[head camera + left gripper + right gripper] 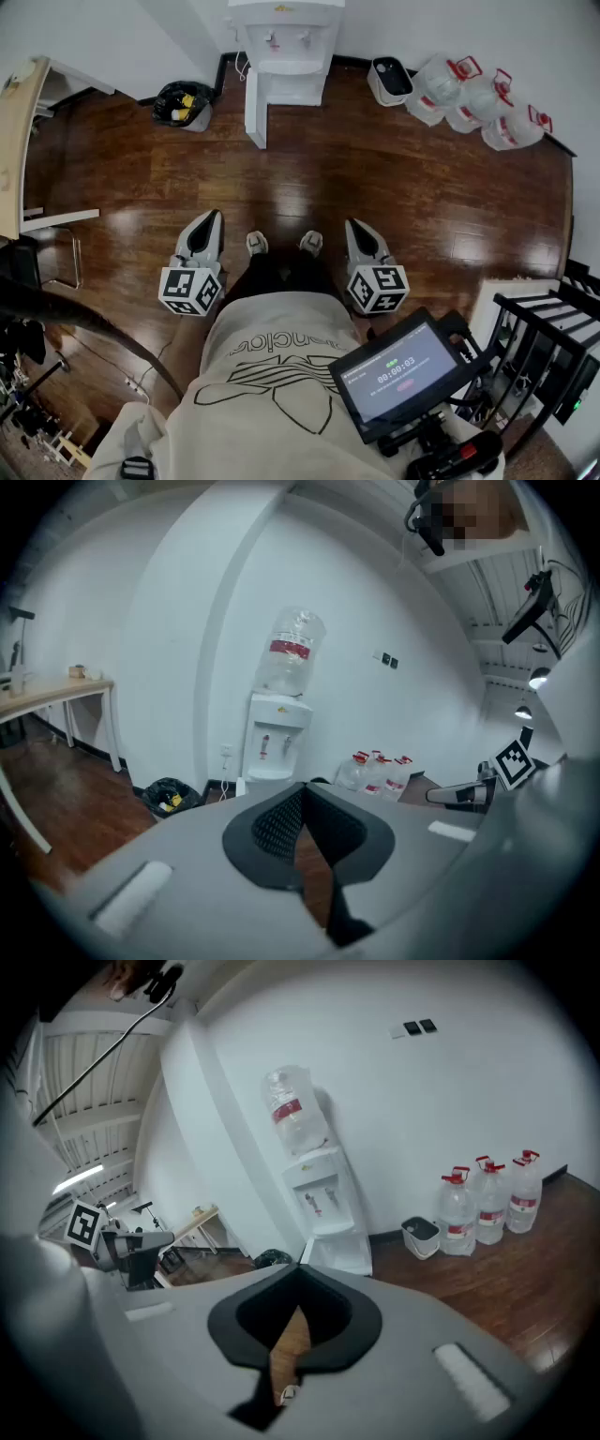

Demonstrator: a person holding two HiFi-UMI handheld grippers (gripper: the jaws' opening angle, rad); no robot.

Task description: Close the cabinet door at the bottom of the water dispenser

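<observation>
The white water dispenser [286,47] stands against the far wall, a bottle on top of it in both gripper views. Its bottom cabinet door [255,111] is swung open toward me on the left side. The dispenser [275,738] is small and distant in the left gripper view. The right gripper view shows the dispenser [323,1194] with its open door [333,1252]. My left gripper [211,217] and right gripper [354,225] hang low by my feet, far from the dispenser. Both are shut on nothing, the left gripper [302,789] and the right gripper [300,1269] each pointing at it.
A black rubbish bag [183,101] lies left of the dispenser. To its right stand a small bin [391,80] and several big water bottles [478,103]. A desk [19,141] runs along the left; a black rack [544,347] stands at the right. Wooden floor stretches between me and the dispenser.
</observation>
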